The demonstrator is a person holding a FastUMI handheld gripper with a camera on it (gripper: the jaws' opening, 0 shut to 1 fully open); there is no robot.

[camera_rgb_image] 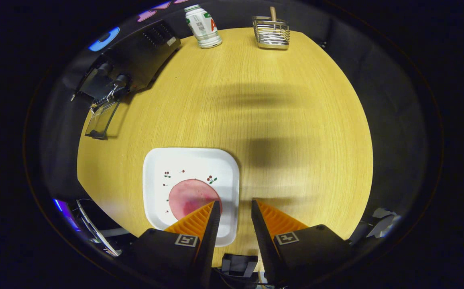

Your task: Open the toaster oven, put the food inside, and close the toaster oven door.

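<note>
Oven point(135, 60) sits at the table's point(296, 120) far-left corner, door down, gripper point(235, 205) spread wide, empty, over the plate point(188, 160).

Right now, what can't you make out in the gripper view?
- Oven: seen from above and behind, so its cavity is hidden by its own body; door looks dropped open.
- Food: near edge covered by one finger of the open gripper.
- Plate: near corner hidden by the gripper body.
- Rack: contents too small to tell.
</note>
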